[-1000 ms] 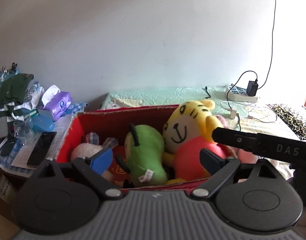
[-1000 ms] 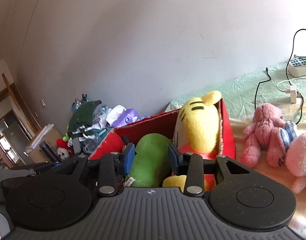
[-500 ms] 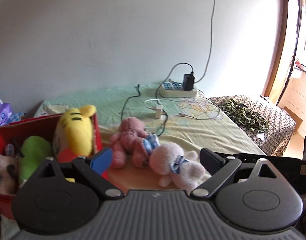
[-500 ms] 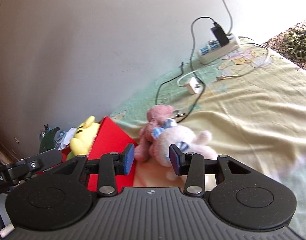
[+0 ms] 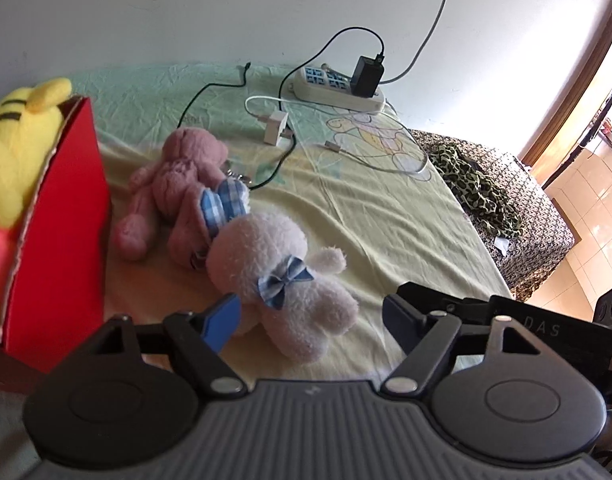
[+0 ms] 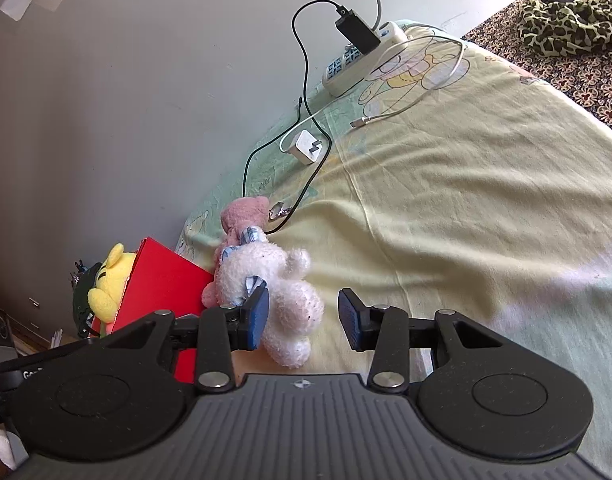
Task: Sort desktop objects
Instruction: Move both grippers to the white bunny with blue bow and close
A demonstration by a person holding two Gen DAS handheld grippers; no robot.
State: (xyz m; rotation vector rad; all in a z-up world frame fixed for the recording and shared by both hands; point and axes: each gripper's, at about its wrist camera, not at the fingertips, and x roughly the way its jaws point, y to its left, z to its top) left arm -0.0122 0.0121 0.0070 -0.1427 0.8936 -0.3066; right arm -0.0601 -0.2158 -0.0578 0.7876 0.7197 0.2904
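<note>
Both grippers, left gripper & right gripper, wide open, empty, over white plush.

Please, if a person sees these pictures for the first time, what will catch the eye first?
Probably the two soft toys lying together on the yellow sheet: a pale plush with a blue bow nearest the tools, a pink plush bear behind it. Next, the red box at the left, with a yellow plush inside.

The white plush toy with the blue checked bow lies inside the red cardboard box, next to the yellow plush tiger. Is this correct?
Not quite. The white plush toy with the blue checked bow lies outside the red cardboard box, on the yellow sheet; only the yellow plush tiger is inside. The left wrist view shows it.
</note>
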